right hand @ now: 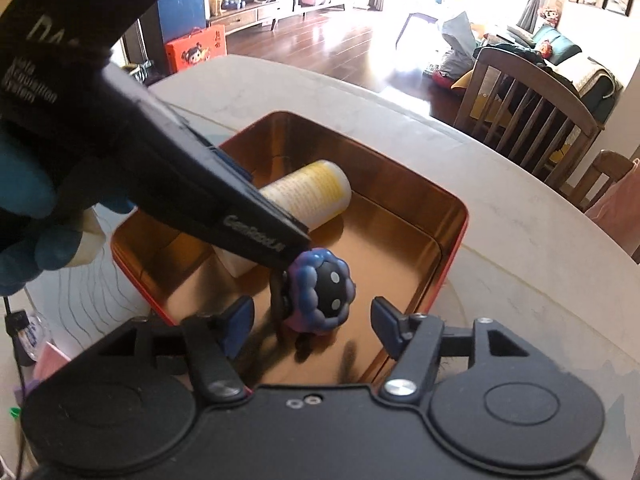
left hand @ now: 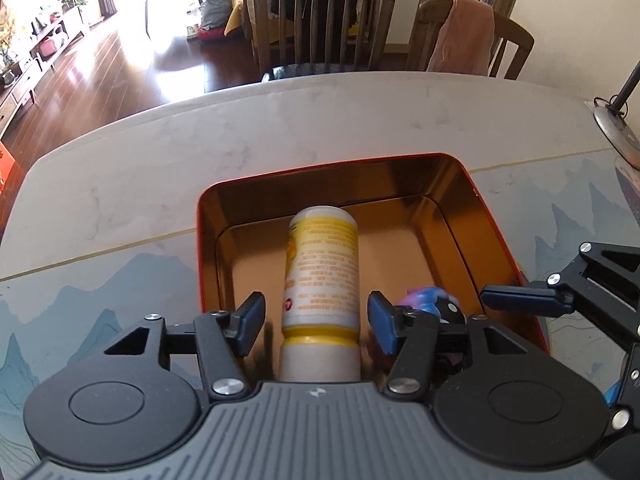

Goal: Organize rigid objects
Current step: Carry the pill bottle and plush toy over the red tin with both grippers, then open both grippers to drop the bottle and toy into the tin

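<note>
Bottle: a white cylinder bottle (left hand: 320, 272) with a yellow band and yellow label lies on its side on the floor of the tin, its white cap end toward the left gripper. The label carries dense small orange print, too fine to read.
Toy: a small round toy (right hand: 322, 294), blue and purple lobes around a black face with white dots, sits on the tin floor just beside the bottle's cap end, near the tin's near wall.
Tin: an open rectangular tin (left hand: 452, 208), red outside and shiny gold inside, holds only the bottle and the toy.
Left gripper: the left gripper (left hand: 316, 318) hangs over the tin with its blue pads either side of the bottle's lower body, gaps visible on both sides; it is released, gripping nothing.
Right gripper: the right gripper (right hand: 312, 326) has its pads standing apart either side of the toy, not touching it; released as well.
Writing: in the right wrist view the left gripper's black body shows white letters reading roughly "GenRobot.ai"; above it a strap bears partly cut-off words, possibly "Data Acquisition System".
Hand: a blue-gloved hand (right hand: 28, 216) holds the left gripper.
Table: a pale marble-look table (left hand: 200, 152) bears the tin; its near part has a mat printed with blue-grey mountains.
Beyond: wooden chairs (left hand: 324, 20) stand at the far edge, and an orange box (right hand: 196, 50) with a cartoon face stands on the floor.
</note>
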